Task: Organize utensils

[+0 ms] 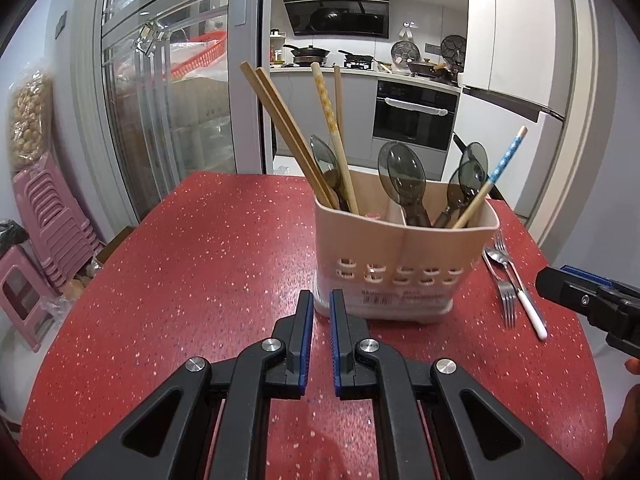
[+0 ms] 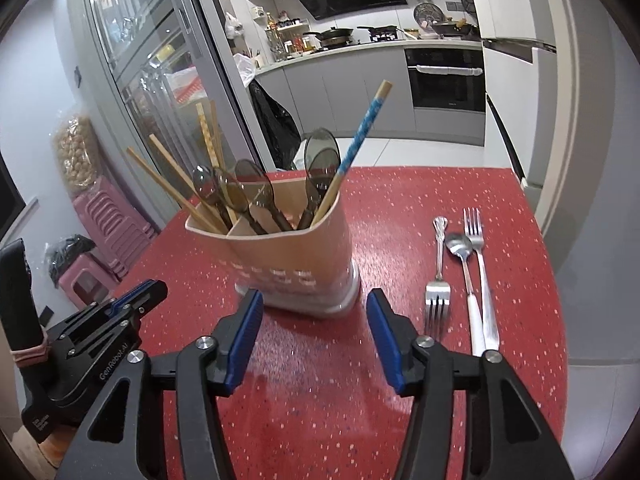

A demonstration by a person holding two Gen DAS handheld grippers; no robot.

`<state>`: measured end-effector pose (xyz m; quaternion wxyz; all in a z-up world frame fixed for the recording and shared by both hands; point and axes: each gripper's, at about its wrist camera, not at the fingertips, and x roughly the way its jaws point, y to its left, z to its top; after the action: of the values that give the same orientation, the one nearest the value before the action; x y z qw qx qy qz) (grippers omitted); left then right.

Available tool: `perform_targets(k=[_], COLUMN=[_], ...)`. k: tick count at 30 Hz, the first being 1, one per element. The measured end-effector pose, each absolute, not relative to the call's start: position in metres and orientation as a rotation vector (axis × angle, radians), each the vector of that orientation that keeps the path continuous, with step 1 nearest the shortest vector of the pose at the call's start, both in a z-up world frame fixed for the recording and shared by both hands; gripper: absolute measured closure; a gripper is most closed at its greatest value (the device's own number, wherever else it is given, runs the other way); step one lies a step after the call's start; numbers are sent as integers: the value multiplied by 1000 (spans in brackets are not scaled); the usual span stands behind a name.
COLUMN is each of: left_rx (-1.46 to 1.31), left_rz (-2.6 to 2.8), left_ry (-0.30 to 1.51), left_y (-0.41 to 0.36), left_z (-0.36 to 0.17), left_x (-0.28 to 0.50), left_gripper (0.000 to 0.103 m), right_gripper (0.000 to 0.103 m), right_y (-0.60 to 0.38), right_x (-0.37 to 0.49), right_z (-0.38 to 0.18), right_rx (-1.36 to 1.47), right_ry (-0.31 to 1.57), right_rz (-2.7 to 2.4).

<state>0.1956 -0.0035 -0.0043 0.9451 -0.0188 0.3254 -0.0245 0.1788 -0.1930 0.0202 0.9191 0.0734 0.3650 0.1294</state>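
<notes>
Left gripper [image 1: 320, 300]: jaws drawn nearly together, a thin gap between the blue pads, nothing in it. Just ahead of the tips and slightly right stands the beige utensil holder [image 1: 404, 256] on the red speckled table [image 1: 180, 280], apart from the pads.

Right gripper [image 2: 314, 300]: jaws spread wide, empty. The holder's base sits just beyond and between the tips, not touched. It carries wooden chopsticks [image 2: 176, 188], dark translucent spoons [image 2: 320, 160] and one blue-patterned chopstick [image 2: 360, 136]. To the right of the right jaw lie two forks [image 2: 438, 292] and a metal spoon [image 2: 460, 248] flat on the table.
</notes>
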Motion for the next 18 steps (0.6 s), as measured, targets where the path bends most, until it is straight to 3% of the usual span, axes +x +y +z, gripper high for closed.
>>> perform_targets(k=[9,10,11,12,18], left_rx=[-47,-49,-54,-57,-35], left_rz=[-65,-63,-58,-44,-30], left_ry=[708,711,722,734,720], left_y=[6,7,9,11,10], left_z=[-16,-17,-19,-21,-26], left_x=[175,173,171,170,163], left_gripper=[72,68,22,0,0], right_gripper=[43,41,39,39,27], right_y=[-196,-196,-196,-197,-192], right_x=[157,156,153,152,144], right_z=[14,14,13,13,9], right_rx=[150,149,147,145,118], right_ry=[799,804,808,810,843], right_rz=[235,231,227,223,200])
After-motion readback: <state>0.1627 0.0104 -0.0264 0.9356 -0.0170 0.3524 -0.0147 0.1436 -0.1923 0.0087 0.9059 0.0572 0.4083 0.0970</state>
